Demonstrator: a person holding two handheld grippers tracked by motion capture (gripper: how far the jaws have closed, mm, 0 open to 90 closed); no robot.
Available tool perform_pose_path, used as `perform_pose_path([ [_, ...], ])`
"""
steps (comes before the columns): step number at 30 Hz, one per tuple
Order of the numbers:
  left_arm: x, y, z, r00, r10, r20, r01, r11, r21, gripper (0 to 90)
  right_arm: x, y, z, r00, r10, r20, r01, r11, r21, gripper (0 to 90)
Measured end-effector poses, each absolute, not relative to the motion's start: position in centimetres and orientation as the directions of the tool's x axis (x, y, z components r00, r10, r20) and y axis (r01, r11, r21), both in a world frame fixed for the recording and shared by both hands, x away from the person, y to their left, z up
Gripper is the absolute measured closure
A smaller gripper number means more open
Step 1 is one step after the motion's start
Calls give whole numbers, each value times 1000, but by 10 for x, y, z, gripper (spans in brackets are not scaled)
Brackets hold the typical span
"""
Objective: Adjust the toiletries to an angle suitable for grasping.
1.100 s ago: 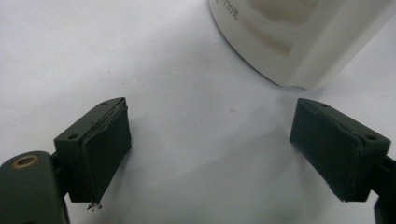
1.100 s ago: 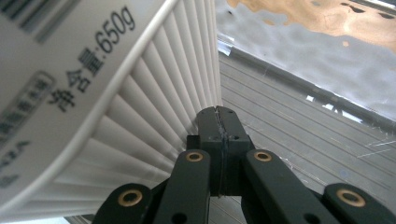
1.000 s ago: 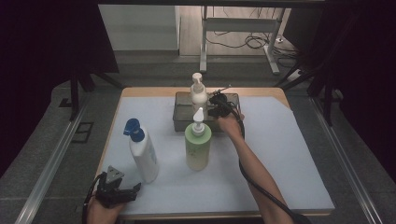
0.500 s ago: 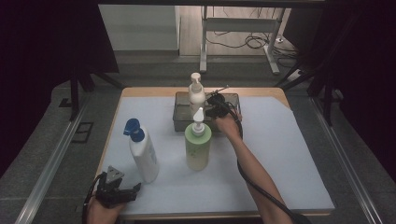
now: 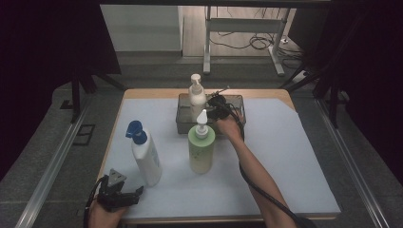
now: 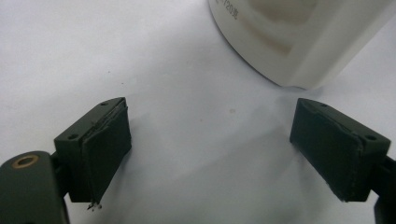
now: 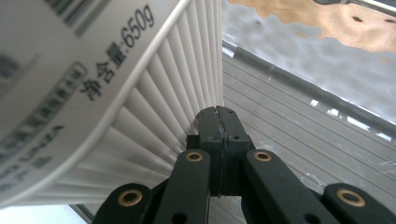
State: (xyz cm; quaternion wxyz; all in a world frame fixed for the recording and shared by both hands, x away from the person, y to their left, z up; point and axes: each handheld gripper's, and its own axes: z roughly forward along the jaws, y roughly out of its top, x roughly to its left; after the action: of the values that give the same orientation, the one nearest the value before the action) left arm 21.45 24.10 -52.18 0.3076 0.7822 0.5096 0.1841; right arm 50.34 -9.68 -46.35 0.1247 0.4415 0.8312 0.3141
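Quick count of what's on the table: three bottles total. Two are pump bottles — a white pump bottle standing in the bin and a green pump bottle out front on the mat. The third is a white bottle with a blue cap off to the left. One clear plastic bin, just the one. One light sheet covering the tabletop. And two handheld grippers — the left gripper and the right gripper.
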Motion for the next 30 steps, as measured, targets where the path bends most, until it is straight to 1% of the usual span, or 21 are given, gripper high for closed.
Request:
perform_pose_path([
  [30,215,241,-522,413,910,-25,684,-292,669,121,503,-71,-464,-620,781,80,638,441,631,894],
])
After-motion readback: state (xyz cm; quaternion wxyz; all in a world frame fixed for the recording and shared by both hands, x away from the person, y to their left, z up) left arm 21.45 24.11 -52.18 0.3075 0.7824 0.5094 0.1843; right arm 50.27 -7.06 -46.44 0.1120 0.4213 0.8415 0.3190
